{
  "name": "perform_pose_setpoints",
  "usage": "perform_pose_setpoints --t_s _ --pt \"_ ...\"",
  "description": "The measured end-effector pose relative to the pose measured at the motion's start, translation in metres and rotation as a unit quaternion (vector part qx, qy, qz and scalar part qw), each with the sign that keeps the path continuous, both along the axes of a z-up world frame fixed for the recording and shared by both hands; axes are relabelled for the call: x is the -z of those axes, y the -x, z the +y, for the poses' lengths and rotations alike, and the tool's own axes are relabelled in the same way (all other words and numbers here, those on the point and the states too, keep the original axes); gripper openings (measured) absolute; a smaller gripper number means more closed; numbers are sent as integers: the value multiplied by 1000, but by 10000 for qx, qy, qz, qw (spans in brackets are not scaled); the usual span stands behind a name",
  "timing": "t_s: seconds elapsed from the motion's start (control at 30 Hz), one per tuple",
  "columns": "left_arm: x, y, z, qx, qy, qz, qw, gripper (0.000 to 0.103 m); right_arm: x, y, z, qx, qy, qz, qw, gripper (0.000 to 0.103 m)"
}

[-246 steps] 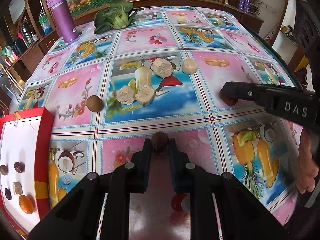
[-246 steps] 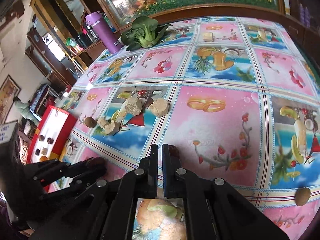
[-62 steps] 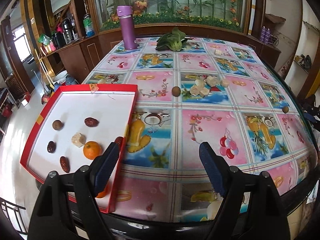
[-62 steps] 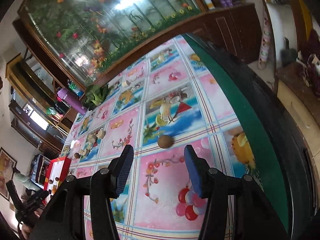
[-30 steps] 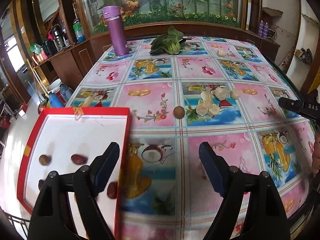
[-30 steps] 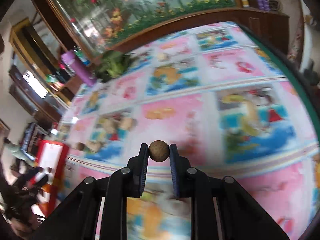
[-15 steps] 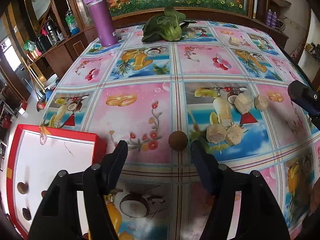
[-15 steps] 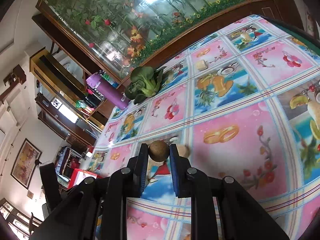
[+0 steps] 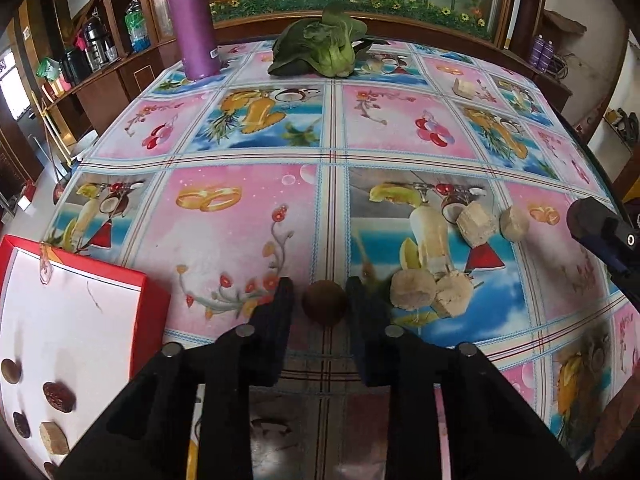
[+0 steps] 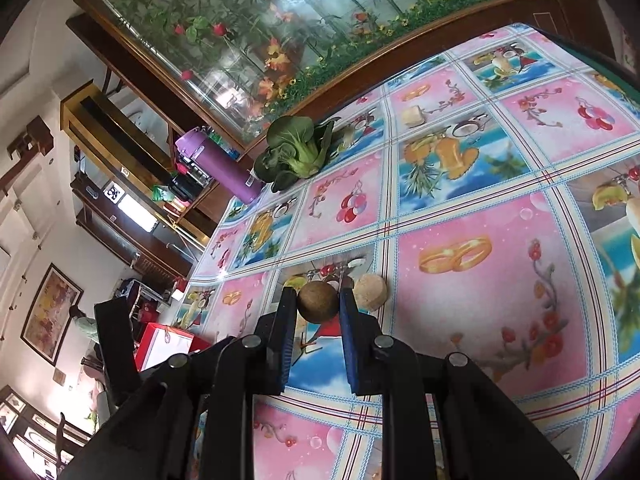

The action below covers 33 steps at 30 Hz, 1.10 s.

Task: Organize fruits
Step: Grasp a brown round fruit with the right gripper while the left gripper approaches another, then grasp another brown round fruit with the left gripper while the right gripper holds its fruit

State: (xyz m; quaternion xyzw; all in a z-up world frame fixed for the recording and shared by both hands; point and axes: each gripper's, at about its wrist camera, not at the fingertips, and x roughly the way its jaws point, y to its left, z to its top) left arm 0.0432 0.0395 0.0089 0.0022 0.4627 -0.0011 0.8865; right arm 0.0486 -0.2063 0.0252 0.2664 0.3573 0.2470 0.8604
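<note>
A round brown fruit [image 9: 324, 308] rests on the patterned tablecloth. My left gripper [image 9: 320, 300] straddles it, open, with its fingers close on both sides and a thin gap on the left. Left of it lies the red tray [image 9: 150, 312] with white lining, holding dark dates [image 9: 59, 397] and a tan cube [image 9: 54, 438]. My right gripper [image 10: 318, 304] is shut on a second round brown fruit [image 10: 318, 303], held above the table. One of the right gripper's fingers [image 9: 596, 228] shows at the right edge of the left wrist view.
Several pale chunks [image 9: 412, 290] lie just right of the left gripper, and one round chunk [image 10: 370, 292] sits beside the right fingers. A bok choy [image 9: 320, 48] and a purple bottle [image 9: 194, 20] stand at the far edge. A person's hand [image 9: 616, 436] shows bottom right.
My left gripper has moved forward over the table to the brown fruit and narrowed its fingers around it. The right gripper, still holding its fruit, has come lower and closer to the pale chunks.
</note>
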Motion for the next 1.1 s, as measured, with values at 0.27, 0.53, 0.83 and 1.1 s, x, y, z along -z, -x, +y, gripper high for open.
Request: perform_pose_setpoints --t_s 0.27,0.53,0.83,1.1 --pt "-1 5 0 -63 112 -36 9999 23 -2 2 0 1 -20 -56 10000 19" --pt "-36 37 -12 -208 -514 -778 9954 23 -3 4 1 -61 -27 -135 9999 19" --pt "-76 81 -12 -493 -1042 -1538 9814 23 -5 6 9 -145 102 -254 9995 19" --pt "-88 101 6 -749 -1097 -1656 9772 23 -3 7 10 -115 184 -249 9995 19"
